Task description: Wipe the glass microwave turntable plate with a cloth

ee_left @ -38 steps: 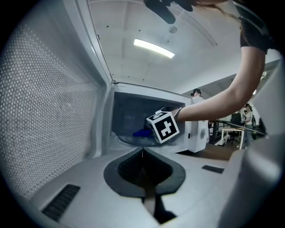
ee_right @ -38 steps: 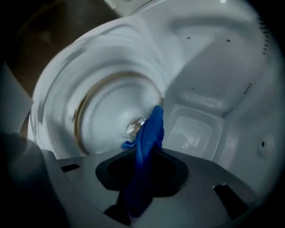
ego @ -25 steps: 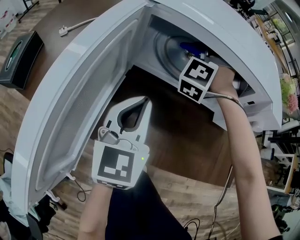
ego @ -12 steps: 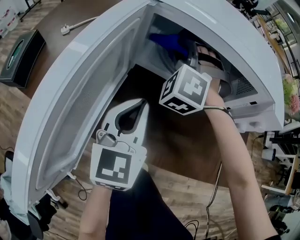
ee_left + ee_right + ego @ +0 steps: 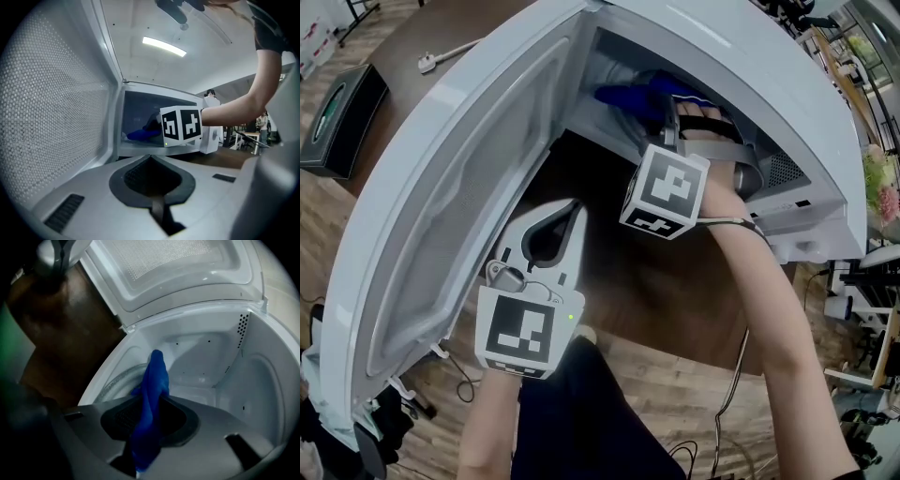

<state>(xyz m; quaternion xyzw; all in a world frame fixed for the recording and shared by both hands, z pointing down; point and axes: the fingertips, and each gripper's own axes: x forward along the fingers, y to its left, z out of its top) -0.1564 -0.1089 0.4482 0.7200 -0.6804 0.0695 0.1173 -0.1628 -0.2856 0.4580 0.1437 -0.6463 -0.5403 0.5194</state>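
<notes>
My right gripper (image 5: 157, 401) is clamped narrow on the blue cloth (image 5: 154, 371), inside the microwave (image 5: 211, 348) above the glass turntable plate (image 5: 115, 380) on its floor. With the cloth bunched between the 2 jaws, I judge the hard tips could scrape or shift the plate. My left gripper (image 5: 150, 157) is closed on nothing, outside the microwave.
</notes>
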